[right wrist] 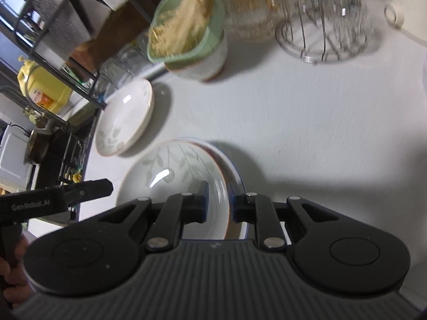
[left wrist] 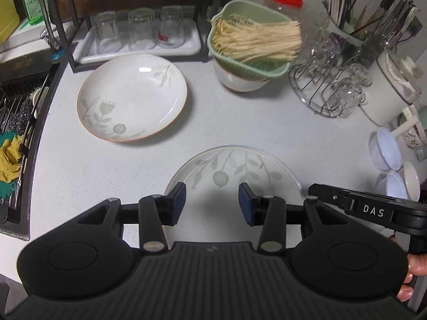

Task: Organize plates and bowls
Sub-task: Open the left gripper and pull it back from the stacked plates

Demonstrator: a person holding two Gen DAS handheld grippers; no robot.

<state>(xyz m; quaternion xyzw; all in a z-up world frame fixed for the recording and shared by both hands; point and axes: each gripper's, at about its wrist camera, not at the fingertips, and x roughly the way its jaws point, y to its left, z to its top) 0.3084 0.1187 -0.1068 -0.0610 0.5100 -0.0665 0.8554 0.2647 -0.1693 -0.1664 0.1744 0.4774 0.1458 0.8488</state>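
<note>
Gripping the rim of a white ceramic bowl with a grey leaf pattern (right wrist: pixel 170 184) at the lower centre of its view, the right gripper (right wrist: pixel 218 202) has its fingers nearly closed on it. The left gripper (left wrist: pixel 212 202) hangs with fingers partly apart and empty above a flat leaf-patterned plate (left wrist: pixel 234 170) on the white table (left wrist: pixel 240 122). A shallow leaf-patterned dish (left wrist: pixel 132 97) sits at the upper left.

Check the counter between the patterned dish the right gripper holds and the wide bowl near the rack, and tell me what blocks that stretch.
Nothing visible does. The right gripper is shut on the patterned dish's rim, and only bare white counter lies between it and the wide bowl. The green basket of noodles stands farther back, off that line.
</note>
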